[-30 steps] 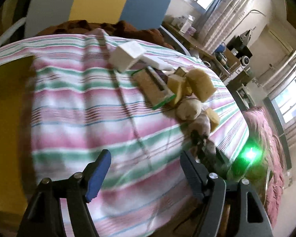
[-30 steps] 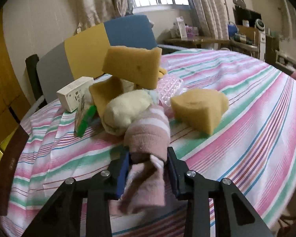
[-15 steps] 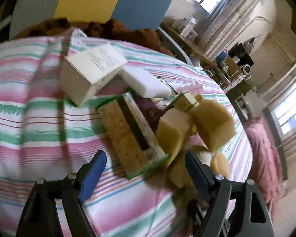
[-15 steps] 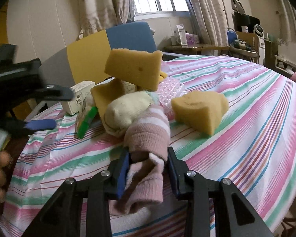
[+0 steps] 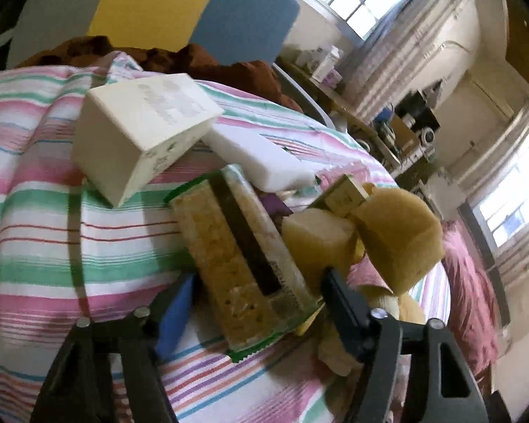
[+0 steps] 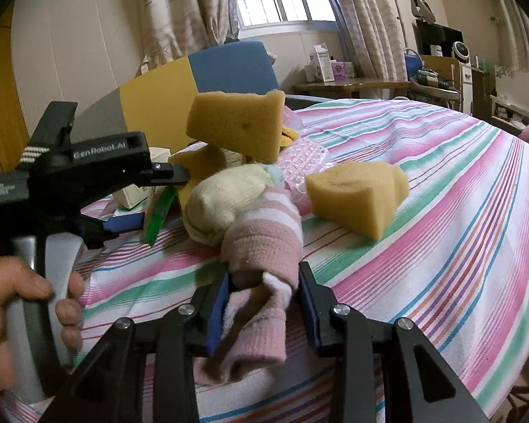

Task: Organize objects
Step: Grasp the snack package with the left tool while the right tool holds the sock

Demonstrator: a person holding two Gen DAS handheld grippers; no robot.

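On the striped bedspread (image 6: 423, 190), near the bed's front edge, the right hand-held gripper (image 6: 262, 303) is clamped on a pink striped sock (image 6: 264, 246), its blue pads pressing the crumpled cuff from both sides. Just beyond the sock lies a cream sock bundle (image 6: 225, 197), touching it; a yellow sponge wedge (image 6: 356, 194) sits on the bedspread to the right, and another yellow sponge block (image 6: 239, 125) is propped on top of the pile behind. A clear bubbled plastic piece (image 6: 303, 158) shows between the sponges.

The left hand-held gripper (image 5: 254, 303), held by a hand (image 6: 21, 313) at the bed's left side, has its jaws closing around a wrapped scouring sponge pack (image 5: 236, 253) with a green edge; the pack lies between the fingers, but whether the pads press it yet I cannot tell. Beyond the pack a white carton (image 5: 141, 130) rests tilted on the bedspread, a white foam block (image 5: 261, 155) beside it. Towards the bed's far edge stands a grey, yellow and blue headboard (image 5: 165, 7)
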